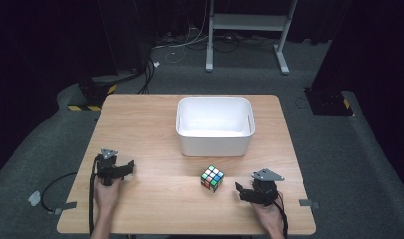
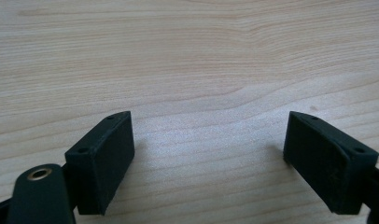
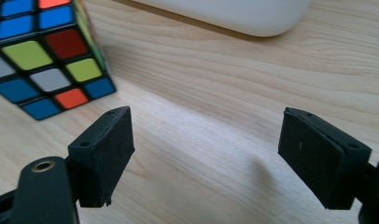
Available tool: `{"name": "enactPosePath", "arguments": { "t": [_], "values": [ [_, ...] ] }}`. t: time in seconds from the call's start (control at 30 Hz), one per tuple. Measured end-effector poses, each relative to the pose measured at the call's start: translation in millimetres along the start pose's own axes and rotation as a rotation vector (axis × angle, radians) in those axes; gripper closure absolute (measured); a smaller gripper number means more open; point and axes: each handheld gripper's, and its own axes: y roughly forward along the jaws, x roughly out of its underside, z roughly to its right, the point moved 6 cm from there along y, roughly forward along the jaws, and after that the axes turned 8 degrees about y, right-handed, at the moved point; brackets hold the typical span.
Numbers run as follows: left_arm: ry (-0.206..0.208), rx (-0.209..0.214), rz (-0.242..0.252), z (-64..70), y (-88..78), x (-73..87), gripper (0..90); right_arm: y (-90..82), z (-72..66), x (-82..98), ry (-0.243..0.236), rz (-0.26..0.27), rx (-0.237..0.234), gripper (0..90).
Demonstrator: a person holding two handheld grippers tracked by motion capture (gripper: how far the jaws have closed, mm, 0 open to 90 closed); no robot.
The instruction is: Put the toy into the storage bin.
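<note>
At the bottom of the high view, the left gripper (image 1: pixel 124 168) and the right gripper (image 1: pixel 238 189) are held low over the table (image 1: pixel 150 124), each with its jaws spread apart and nothing between them. In the left gripper view, bare wood grain is seen between the 2 black pads. In the right gripper view, the puzzle cube (image 3: pixel 43 56) is seen at the upper left, just beyond the left jaw and untouched.

In the high view the cube (image 1: pixel 212 178) is found at lower centre, just left of the right gripper and in front of the white tub (image 1: pixel 215 142). It is judged light, rigid and hard-shelled, with glossy plastic stickers in 3 by 3 grids that may slip under the pads. A hold across 2 opposite flat faces, centred on the middle layer, is advised, since a corner grip could twist a layer or let it pivot.

The table is a pale matte laminate with rounded corners. Further up, the tub is smooth, matt plastic, rectangular with softened edges.
</note>
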Motion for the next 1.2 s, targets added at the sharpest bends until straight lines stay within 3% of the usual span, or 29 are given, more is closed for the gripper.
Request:
{"name": "enactPosePath", "arguments": {
  "t": [0.77, 1.2],
  "values": [
    [-0.004, 0.003, 0.002, 0.0, 0.1, -0.1, 16.5, 2.7, -45.5, -12.3, -0.088, 0.003, -0.141, 13.8],
    [-0.008, 0.006, 0.003, -0.2, 0.0, -0.1, 16.5, 7.8, -60.7, -23.7, -0.132, 0.003, -0.172, 12.0]
  ]
}}
